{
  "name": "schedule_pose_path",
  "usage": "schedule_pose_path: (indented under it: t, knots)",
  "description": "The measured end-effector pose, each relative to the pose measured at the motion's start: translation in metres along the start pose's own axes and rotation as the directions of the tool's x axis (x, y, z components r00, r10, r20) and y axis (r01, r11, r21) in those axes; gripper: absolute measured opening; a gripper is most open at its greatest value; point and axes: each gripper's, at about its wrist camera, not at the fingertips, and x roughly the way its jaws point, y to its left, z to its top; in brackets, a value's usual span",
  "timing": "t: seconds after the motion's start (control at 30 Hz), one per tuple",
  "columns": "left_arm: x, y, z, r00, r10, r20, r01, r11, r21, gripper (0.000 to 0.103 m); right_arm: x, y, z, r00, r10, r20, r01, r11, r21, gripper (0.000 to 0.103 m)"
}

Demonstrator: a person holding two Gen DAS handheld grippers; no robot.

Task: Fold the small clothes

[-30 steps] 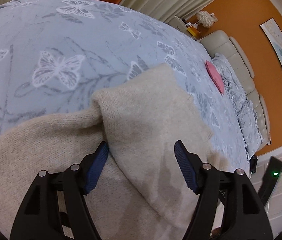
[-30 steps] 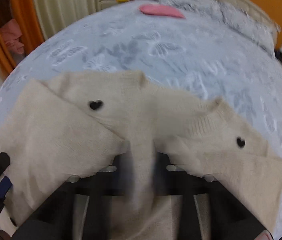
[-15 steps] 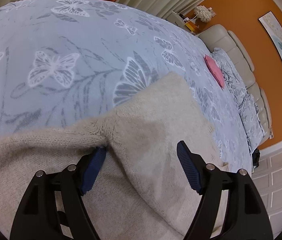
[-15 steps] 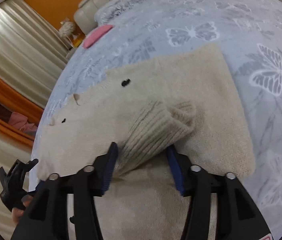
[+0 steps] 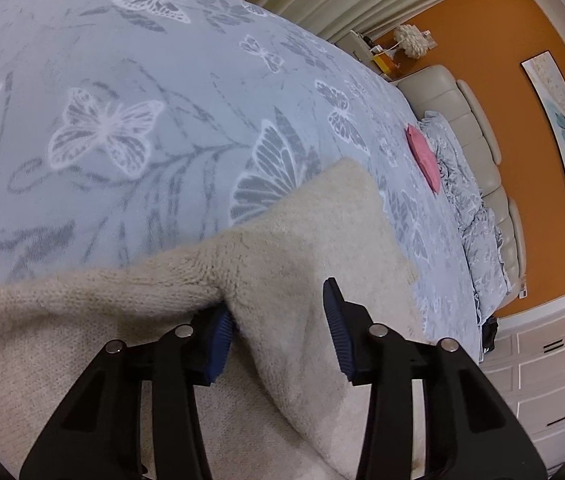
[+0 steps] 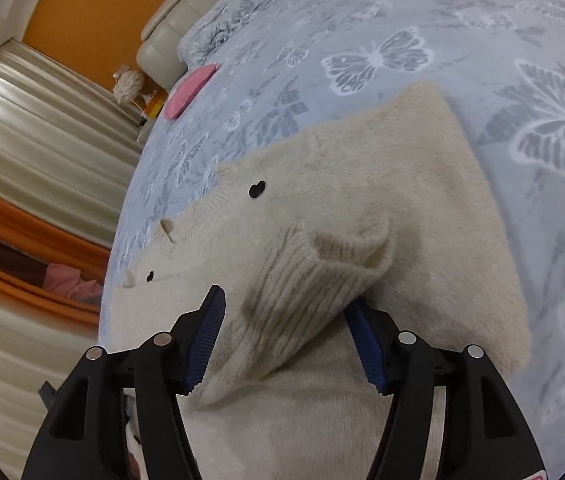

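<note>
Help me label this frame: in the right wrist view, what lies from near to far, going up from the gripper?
Right gripper, jaws opening around the ribbed cuff → black heart button on the cream sweater → butterfly bedspread → pink cloth → padded headboard → orange wall.

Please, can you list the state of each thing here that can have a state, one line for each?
Beige sweater: lying on the butterfly blanket, sleeves folded in.
Ribbed cuff: bunched, between the right jaws.
Right gripper: opening.
Left gripper: closing around a sweater fold.
Pink cloth: folded, lying apart.
</note>
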Motion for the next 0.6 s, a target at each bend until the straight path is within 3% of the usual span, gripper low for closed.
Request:
schedule_pose_path:
  t: [0.03,0.07,0.1,0.13,0.2,0.23,0.3,0.33,0.37,0.4,0.43,0.5,0.53,0.6]
  knots:
    - [0.0,-0.001,0.0,1.0,0.003,0.002,-0.003,1.0,0.008,0.033,0.002,0.003,-0.002,1.0,-0.006,0.002,0.007,1.0,-0.031,0.051]
    - [0.0,-0.002,0.0,1.0,0.003,0.005,-0.003,1.0,0.017,0.027,0.007,0.007,-0.004,1.0,-0.031,-0.001,0.031,0.997,-0.076,0.013]
    - [0.0,-0.003,0.002,1.0,-0.005,0.009,0.004,0.999,0.033,0.013,0.015,0.01,-0.004,0.997,-0.067,-0.023,0.064,0.992,-0.113,0.013]
    - [-0.002,-0.004,0.003,1.0,-0.017,0.016,0.016,0.999,0.04,0.008,0.019,0.012,-0.004,0.997,-0.068,-0.032,0.065,0.992,-0.11,0.012]
    - [-0.012,-0.006,0.007,0.997,-0.052,0.055,0.05,0.998,0.044,0.008,0.005,0.021,0.004,1.0,0.014,0.009,-0.013,0.994,-0.11,0.012]
    - [-0.02,-0.01,0.01,0.993,-0.082,0.082,0.077,0.995,0.06,0.008,-0.016,0.031,0.01,0.991,0.115,0.075,-0.104,0.986,-0.134,0.012]
    - [-0.025,-0.017,0.011,0.99,-0.095,0.108,0.085,0.992,0.093,0.008,-0.057,0.046,0.016,0.936,0.295,0.19,-0.254,0.943,-0.214,0.012]
    - [-0.023,-0.018,0.009,0.991,-0.079,0.107,0.068,0.993,0.101,0.008,-0.065,0.047,0.017,0.927,0.308,0.213,-0.256,0.936,-0.24,0.012]
    - [-0.018,-0.017,0.007,0.994,-0.056,0.092,0.047,0.994,0.101,0.008,-0.066,0.043,0.018,0.931,0.29,0.22,-0.233,0.939,-0.253,0.012]
    - [-0.009,-0.013,0.004,0.998,-0.038,0.056,0.033,0.996,0.087,0.009,-0.058,0.034,0.019,0.95,0.242,0.199,-0.191,0.95,-0.246,0.012]
    - [-0.002,-0.01,0.001,0.999,-0.019,0.031,0.017,0.997,0.07,0.009,-0.031,0.012,0.02,0.981,0.144,0.129,-0.116,0.972,-0.207,0.012]
    - [0.011,-0.004,-0.004,1.0,0.022,-0.009,-0.022,0.999,0.049,0.009,0.013,-0.024,0.015,1.0,-0.016,-0.01,0.015,0.992,-0.129,0.011]
    - [0.013,-0.003,-0.005,0.999,0.034,-0.015,-0.033,0.998,0.052,0.009,0.013,-0.034,0.01,0.999,0.042,0.003,-0.041,0.995,-0.093,0.011]
    - [0.012,-0.006,-0.003,0.999,0.045,-0.004,-0.045,0.996,0.078,0.009,-0.009,-0.022,0.011,0.994,0.099,0.055,-0.091,0.988,-0.128,0.011]
